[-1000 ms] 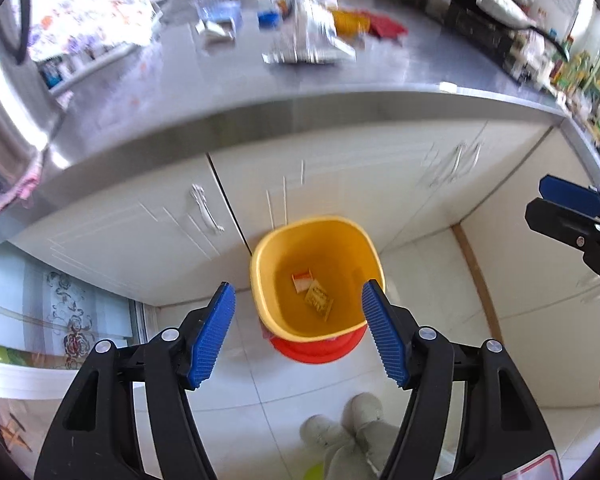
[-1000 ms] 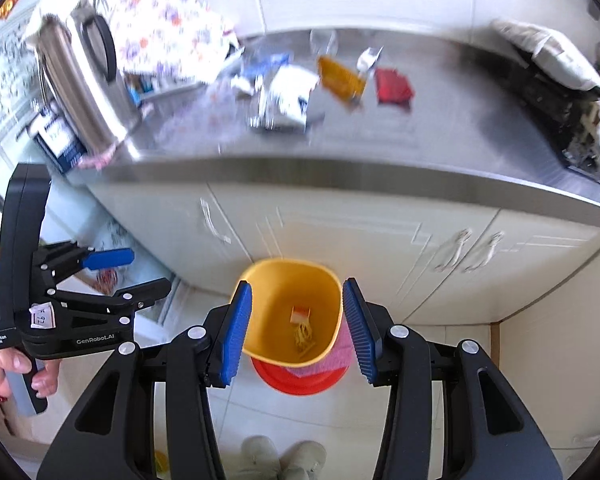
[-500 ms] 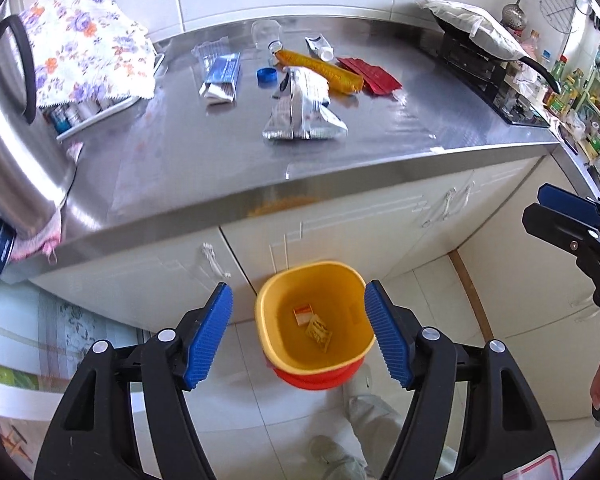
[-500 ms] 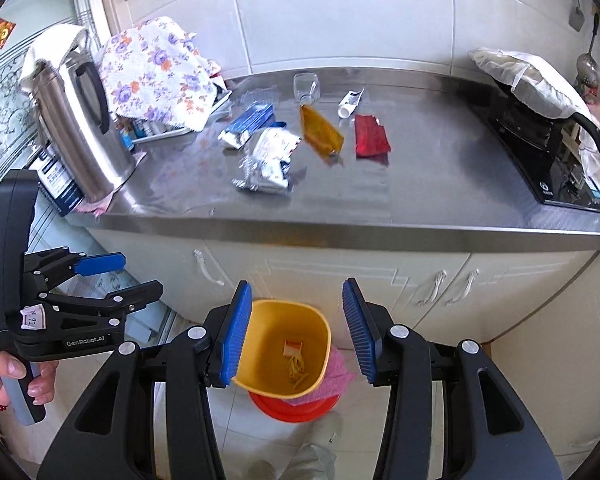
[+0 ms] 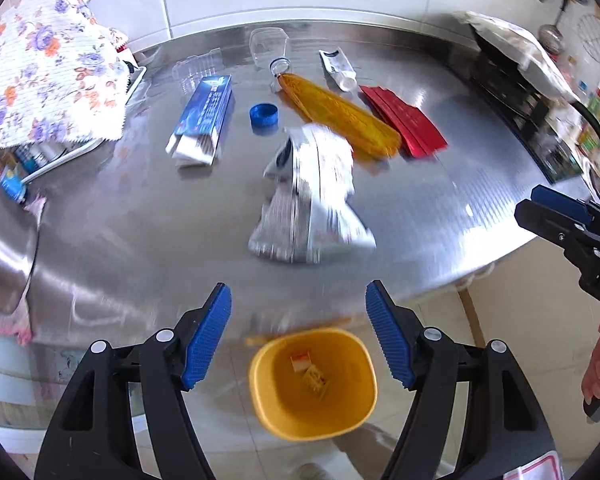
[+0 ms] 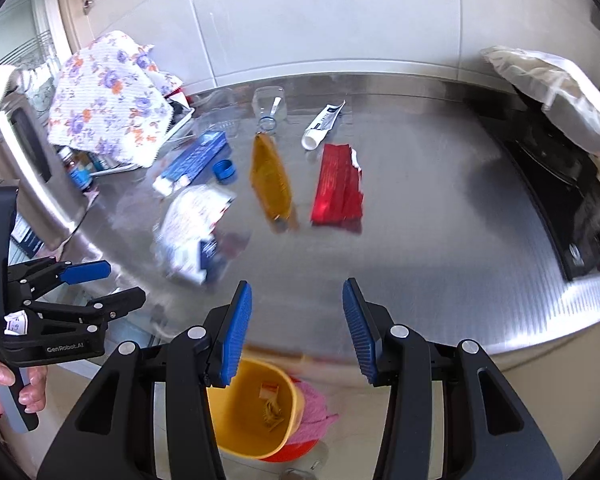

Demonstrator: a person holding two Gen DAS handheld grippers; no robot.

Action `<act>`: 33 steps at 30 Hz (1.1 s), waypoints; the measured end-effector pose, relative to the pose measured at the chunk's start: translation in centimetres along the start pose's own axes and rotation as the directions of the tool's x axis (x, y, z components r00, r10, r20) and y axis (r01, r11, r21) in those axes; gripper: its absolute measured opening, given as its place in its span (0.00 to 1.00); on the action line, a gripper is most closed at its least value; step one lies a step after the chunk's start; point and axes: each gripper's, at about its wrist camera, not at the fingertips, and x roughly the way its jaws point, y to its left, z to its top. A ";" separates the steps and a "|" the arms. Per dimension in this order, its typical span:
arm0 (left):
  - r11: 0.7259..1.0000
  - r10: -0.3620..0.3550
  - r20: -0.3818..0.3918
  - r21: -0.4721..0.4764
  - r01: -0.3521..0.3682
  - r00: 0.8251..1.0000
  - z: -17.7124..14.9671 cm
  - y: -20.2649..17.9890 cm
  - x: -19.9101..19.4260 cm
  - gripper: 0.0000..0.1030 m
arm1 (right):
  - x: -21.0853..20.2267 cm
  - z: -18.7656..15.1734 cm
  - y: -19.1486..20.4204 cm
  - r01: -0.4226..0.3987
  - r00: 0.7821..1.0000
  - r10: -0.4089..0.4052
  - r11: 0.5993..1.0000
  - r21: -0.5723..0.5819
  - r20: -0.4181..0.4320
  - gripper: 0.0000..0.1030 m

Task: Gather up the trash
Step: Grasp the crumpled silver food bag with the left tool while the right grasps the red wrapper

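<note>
Brushed steel counter (image 5: 140, 216) is shiny with streaky glare, the red packet (image 6: 337, 184) looks like glossy foil, the yellow bin (image 5: 260, 392) is smooth plastic, and the flowery cloth (image 6: 108, 100) at far left looks ribbed and matt.

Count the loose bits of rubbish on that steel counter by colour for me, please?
Blue: 2, toothpaste box and bottle cap
Clear: 2, plastic bottle and crumpled plastic tray
White: 2, squeezed tube and crumpled silver-white bag
Orange: 1, wrapper
Red: 1, wrapper
Total: 8
</note>
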 end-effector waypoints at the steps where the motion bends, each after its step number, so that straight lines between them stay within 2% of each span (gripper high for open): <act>1: 1.000 0.004 -0.003 -0.003 -0.004 1.000 0.7 0.0 0.6 0.68 | 0.8 0.9 -0.6 -0.006 1.000 0.006 1.000 0.002 -0.003 0.47; 4: 1.000 0.010 -0.009 -0.011 -0.010 1.000 2.2 0.0 1.9 0.73 | 2.5 2.6 -1.7 -0.007 1.000 0.007 1.000 -0.002 -0.007 0.52; 10: 1.000 0.013 -0.046 -0.015 -0.014 0.999 4.4 0.0 4.8 0.74 | 6.0 5.5 -3.2 0.005 1.000 -0.005 1.000 0.023 -0.016 0.64; 12: 1.000 0.011 -0.055 -0.019 -0.012 0.998 4.8 -0.1 5.6 0.74 | 7.1 6.3 -3.7 0.012 1.000 -0.011 0.999 0.039 -0.020 0.65; 18: 0.999 0.013 -0.082 -0.029 -0.016 0.997 5.5 -0.1 7.6 0.75 | 10.9 7.7 -4.7 0.027 0.998 -0.022 0.997 0.071 -0.063 0.65; 22: 0.999 0.034 -0.065 -0.010 -0.035 0.997 6.0 -0.2 8.0 0.76 | 13.5 8.3 -4.4 0.038 0.995 -0.032 0.997 0.062 -0.092 0.65; 30: 0.999 0.046 -0.039 -0.017 -0.046 0.998 6.7 -0.1 8.9 0.86 | 15.9 9.3 -3.0 0.086 0.993 -0.086 0.996 -0.003 -0.083 0.65; 32: 0.999 0.048 -0.028 -0.018 -0.048 0.998 6.8 -0.1 9.0 0.85 | 16.2 9.4 -2.5 0.113 0.991 -0.115 0.993 -0.033 -0.071 0.60; 33: 0.999 0.047 -0.023 -0.017 -0.047 0.999 6.7 -0.1 9.0 0.81 | 16.2 9.4 -2.4 0.120 0.990 -0.123 0.992 -0.043 -0.064 0.52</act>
